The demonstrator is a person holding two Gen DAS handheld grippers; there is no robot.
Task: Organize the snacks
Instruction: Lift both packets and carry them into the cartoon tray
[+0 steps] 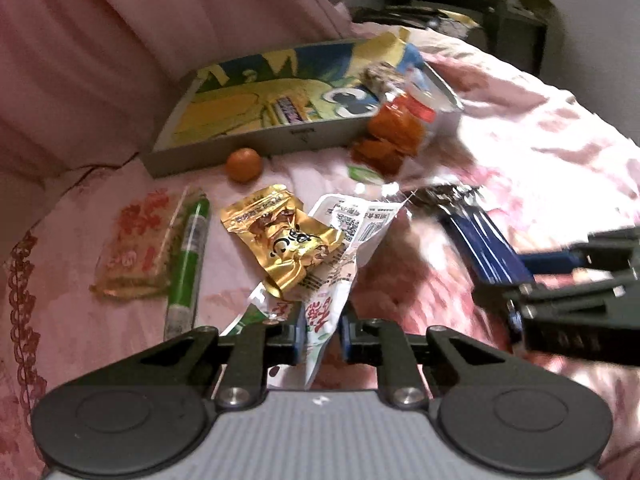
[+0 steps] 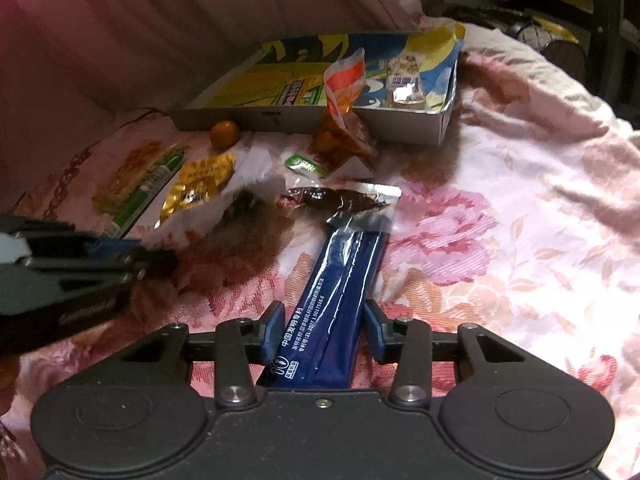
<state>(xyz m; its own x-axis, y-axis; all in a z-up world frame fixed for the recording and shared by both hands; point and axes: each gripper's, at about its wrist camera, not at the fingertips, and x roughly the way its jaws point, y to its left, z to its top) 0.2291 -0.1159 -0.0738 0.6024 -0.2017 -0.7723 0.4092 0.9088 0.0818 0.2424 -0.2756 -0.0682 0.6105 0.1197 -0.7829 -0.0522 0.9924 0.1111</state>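
Left tongs (image 1: 320, 334) and right tongs (image 2: 324, 330), black linkage arms, blue pads, silver screws, round black discs, ribbed grey housing

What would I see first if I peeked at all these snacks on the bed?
Probably the right hand-held gripper clamped on a long dark blue foil packet, low in the middle of its view. Next, the left hand-held gripper pinching a white printed snack wrapper beside a crinkled gold foil pouch. Behind them sits a shallow yellow-and-blue cardboard box with a small orange fruit in front.

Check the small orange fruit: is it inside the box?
No, the orange fruit lies on the bedspread just in front of the box, outside its front wall.
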